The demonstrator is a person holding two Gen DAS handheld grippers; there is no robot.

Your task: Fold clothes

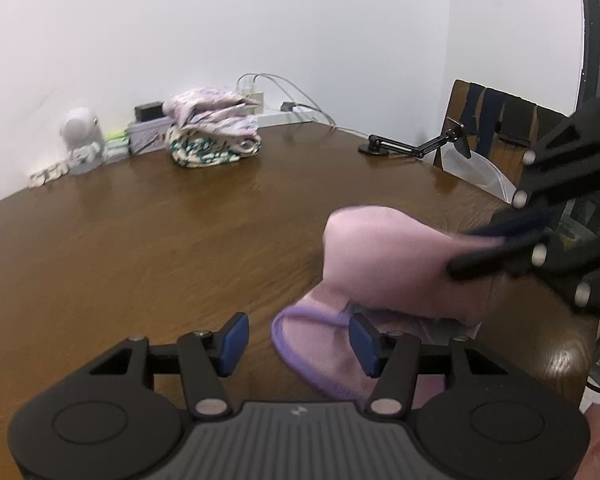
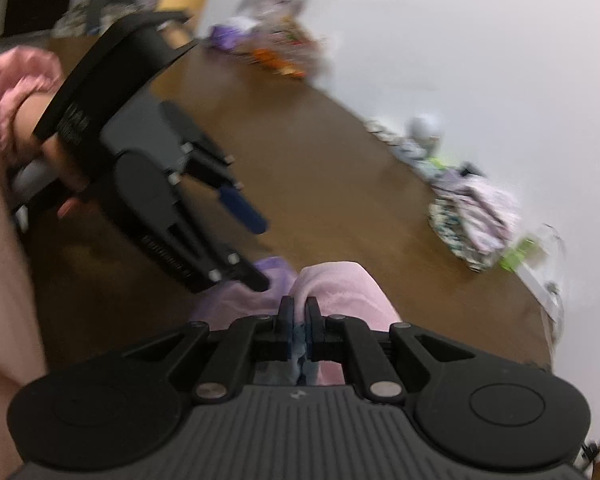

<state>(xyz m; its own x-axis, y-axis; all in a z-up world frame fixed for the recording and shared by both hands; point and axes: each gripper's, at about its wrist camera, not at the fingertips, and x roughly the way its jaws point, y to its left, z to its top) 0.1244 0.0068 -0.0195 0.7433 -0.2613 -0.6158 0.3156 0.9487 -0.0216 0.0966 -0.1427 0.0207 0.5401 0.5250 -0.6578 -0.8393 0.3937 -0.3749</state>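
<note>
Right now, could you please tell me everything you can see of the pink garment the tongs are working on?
The pink garment is small, of soft knit-looking cloth, with a purple ribbed band along one edge. It lies bunched at the near edge of the wooden table. The right tongs are shut on a raised fold, lifting it. The left tongs stand open around the band, their pads not pressing it.

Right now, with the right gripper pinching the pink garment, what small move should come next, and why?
Probably close the left gripper on the purple-trimmed edge lying between its open pads. The right gripper already lifts the pink garment alone above the wooden table.
</note>
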